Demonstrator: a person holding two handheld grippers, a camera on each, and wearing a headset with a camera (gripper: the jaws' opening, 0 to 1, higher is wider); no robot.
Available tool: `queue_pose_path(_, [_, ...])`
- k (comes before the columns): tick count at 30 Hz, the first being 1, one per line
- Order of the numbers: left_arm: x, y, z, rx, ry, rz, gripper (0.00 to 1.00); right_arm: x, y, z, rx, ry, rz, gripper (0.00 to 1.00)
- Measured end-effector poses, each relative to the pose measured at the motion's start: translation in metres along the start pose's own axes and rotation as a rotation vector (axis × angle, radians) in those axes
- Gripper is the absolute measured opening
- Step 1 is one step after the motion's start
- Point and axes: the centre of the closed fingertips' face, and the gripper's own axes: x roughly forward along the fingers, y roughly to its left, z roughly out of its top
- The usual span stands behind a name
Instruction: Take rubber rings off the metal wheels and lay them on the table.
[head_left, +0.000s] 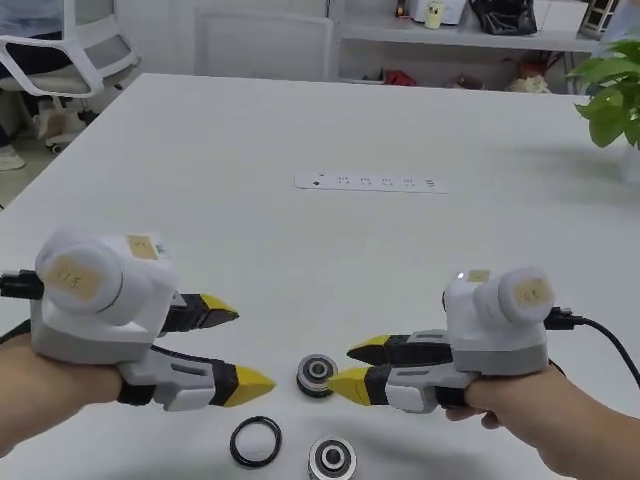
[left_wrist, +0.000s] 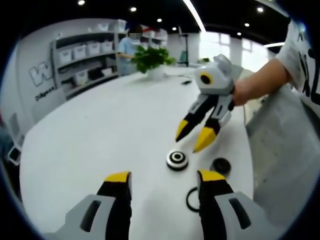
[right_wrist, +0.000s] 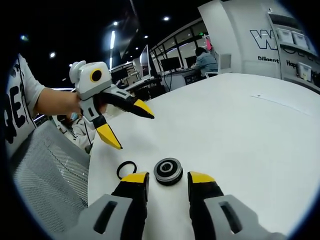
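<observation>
Rubber should be light, soft and stretchy, the metal stiff and heavy, I judge. One wheel (head_left: 318, 372) lies on the table (head_left: 300, 240) just off your right gripper (head_left: 340, 368); a second wheel (head_left: 332, 458) lies near the loose ring (head_left: 255, 441). Both grippers' jaws stand wide, empty. Pin the hub with your left gripper (head_left: 250, 347); pinch the rubber's outer edge.

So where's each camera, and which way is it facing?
Head view: headset, looking down at the table; left gripper, right gripper and hands show.
Left gripper view: on the left gripper, facing the right gripper; own jaws below.
Right gripper view: mirrored, facing the left gripper; own jaws below.
Shared: metal wheel between grippers, rubber ring.
</observation>
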Motion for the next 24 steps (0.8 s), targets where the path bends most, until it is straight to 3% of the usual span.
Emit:
queue_pose_path(14, [0.02, -0.006, -0.001, 0.011, 0.013, -0.039, 0.49, 0.005, -0.002, -0.013, -0.074, 0.044, -0.004, 0.23])
queue_pose_path(24, [0.031, -0.01, -0.003, 0.021, 0.023, -0.058, 0.45, 0.009, -0.003, -0.018, -0.082, 0.052, -0.009, 0.19])
